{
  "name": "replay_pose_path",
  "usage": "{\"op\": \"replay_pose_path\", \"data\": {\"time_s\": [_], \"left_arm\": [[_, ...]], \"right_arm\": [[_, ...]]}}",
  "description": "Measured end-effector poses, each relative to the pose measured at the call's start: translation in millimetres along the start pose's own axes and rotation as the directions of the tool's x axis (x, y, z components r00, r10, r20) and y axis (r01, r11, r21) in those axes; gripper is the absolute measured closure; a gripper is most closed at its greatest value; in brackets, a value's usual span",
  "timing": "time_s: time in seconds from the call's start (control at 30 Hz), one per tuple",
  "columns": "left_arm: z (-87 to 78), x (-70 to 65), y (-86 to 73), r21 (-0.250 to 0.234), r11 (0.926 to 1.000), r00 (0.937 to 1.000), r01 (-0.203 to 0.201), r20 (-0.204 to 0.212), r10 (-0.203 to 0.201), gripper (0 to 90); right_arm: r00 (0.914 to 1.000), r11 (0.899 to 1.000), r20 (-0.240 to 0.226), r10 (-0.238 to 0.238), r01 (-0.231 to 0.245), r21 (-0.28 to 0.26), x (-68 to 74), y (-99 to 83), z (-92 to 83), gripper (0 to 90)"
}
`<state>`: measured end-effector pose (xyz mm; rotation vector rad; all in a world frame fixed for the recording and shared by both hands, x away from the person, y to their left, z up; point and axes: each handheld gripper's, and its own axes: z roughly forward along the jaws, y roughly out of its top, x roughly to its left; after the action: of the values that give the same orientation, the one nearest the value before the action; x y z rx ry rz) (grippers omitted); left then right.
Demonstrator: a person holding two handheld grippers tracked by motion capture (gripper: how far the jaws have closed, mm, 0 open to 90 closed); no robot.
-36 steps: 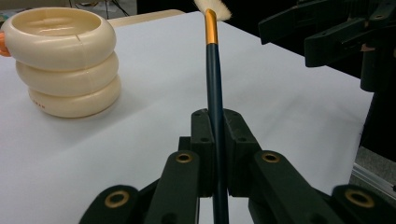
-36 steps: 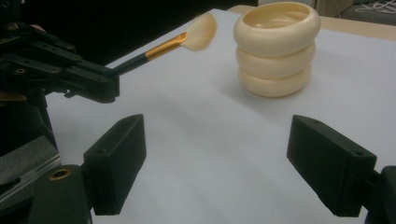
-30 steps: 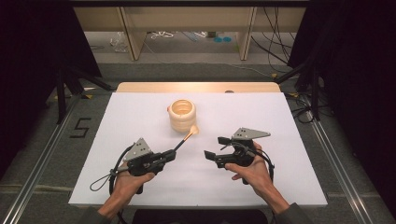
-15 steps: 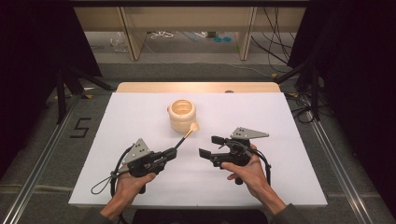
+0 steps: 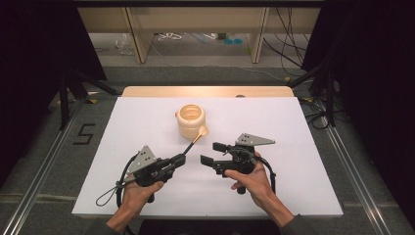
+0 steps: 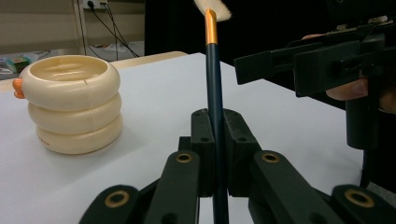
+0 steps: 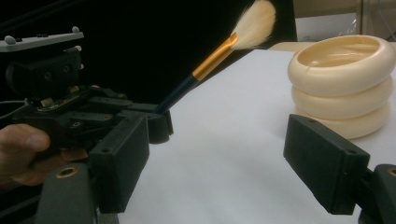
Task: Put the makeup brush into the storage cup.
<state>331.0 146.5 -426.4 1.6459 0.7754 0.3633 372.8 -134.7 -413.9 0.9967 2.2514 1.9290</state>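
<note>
L gripper (image 5: 180, 159) sits at the near-left of the table (image 5: 313, 186), jaws clamped tight on the dark handle of the brush (image 5: 192, 143). In the left gripper view the handle (image 6: 215, 112) runs up between the two pads, w/ the orange ferrule and pale bristles at the top. Vs a sec ago the brush looks barely shifted: the tip was by the pot's front-right side then and hangs there now, bristles right at or just off its wall, contact can't be told. L hand looks unmoved too.

Pot (image 5: 191, 120), cream, three stacked rings, open top, stands mid-table just beyond the brush tip. Empty-looking inside from the right gripper view (image 7: 343, 88).

R gripper (image 5: 209, 154) is where the change is: it has edged a bit toward the centre, jaws wide apart, nothing between them, pointed at L gripper and the brush shaft. Pads are near the handle but apart from it.

Likely meaning: a handover or regrip is being set up, R closing in on the shaft while L keeps it steady. Brush isn't in the pot yet.
</note>
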Motion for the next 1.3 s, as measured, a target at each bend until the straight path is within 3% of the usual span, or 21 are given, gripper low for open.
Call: {"op": "replay_pose_path", "data": {"time_s": [0.07,0.17,0.23,0.27,0.53,0.6,0.67,0.77,0.83,0.9,1.03,1.07,1.13,1.3], "left_arm": [[0.1,0.9,0.4,-0.001,0.9997,0.9996,-0.025,0.011,0.025,83.9],[0.4,-0.2,0.3,-0.006,0.9997,0.9996,-0.026,0.014,0.026,83.9],[0.7,-2.7,-0.1,-0.011,0.9999,1.0000,-0.001,0.010,0.002,83.9],[1.0,-1.9,0.3,-0.010,0.9996,0.9994,-0.027,0.020,0.027,83.9],[1.4,-3.6,0.0,-0.017,0.9997,0.9997,-0.018,0.016,0.018,83.9],[1.5,-3.5,0.4,-0.021,0.9990,0.9989,-0.040,0.025,0.041,83.9],[1.6,-5.4,-0.1,-0.026,0.9994,0.9996,-0.020,0.018,0.021,83.9],[1.4,-5.5,0.6,-0.032,0.9988,0.9991,-0.036,0.020,0.037,83.9],[1.5,-6.7,0.4,-0.039,0.9990,0.9996,-0.023,0.016,0.023,83.9],[1.5,-6.2,0.9,-0.041,0.9984,0.9990,-0.038,0.022,0.039,83.9],[1.2,-7.9,0.4,-0.045,0.9987,0.9996,-0.021,0.015,0.022,83.9],[1.0,-7.2,0.9,-0.047,0.9982,0.9991,-0.037,0.020,0.038,83.9],[0.8,-7.3,1.0,-0.049,0.9981,0.9991,-0.037,0.019,0.038,83.9],[0.5,-7.0,1.3,-0.055,0.9979,0.9993,-0.032,0.019,0.033,83.9]], "right_arm": [[0.9999,1.000,0.005,-0.009,0.009,-0.002,-0.6,-0.4,1.4,23.5],[1.0000,1.000,-0.006,-0.002,0.002,-0.003,0.7,-0.6,3.9,24.1],[0.9999,1.000,-0.013,0.005,-0.005,-0.006,1.0,-0.4,5.2,24.6],[0.9998,1.000,-0.015,0.009,-0.009,-0.008,1.0,-0.2,5.9,24.8],[0.9990,1.000,-0.040,0.021,-0.022,-0.021,0.6,0.1,13.9,28.7],[0.9980,0.999,-0.056,0.027,-0.028,-0.025,1.1,0.9,14.6,31.9],[0.9976,0.999,-0.062,0.031,-0.033,-0.028,1.3,1.6,15.3,31.9],[0.9971,0.999,-0.071,0.030,-0.032,-0.037,1.3,2.5,17.9,33.5],[0.9965,0.998,-0.076,0.035,-0.038,-0.040,2.1,3.5,19.1,34.6],[0.9954,0.998,-0.088,0.039,-0.043,-0.049,2.9,4.9,20.1,36.8],[0.9934,0.997,-0.107,0.042,-0.049,-0.063,3.9,7.0,23.0,39.9],[0.9930,0.996,-0.110,0.042,-0.050,-0.068,3.9,7.3,23.4,41.2],[0.9908,0.996,-0.120,0.063,-0.071,-0.060,5.0,8.0,23.7,42.7],[0.9895,0.994,-0.132,0.059,-0.070,-0.082,2.6,8.5,28.2,46.5]]}}
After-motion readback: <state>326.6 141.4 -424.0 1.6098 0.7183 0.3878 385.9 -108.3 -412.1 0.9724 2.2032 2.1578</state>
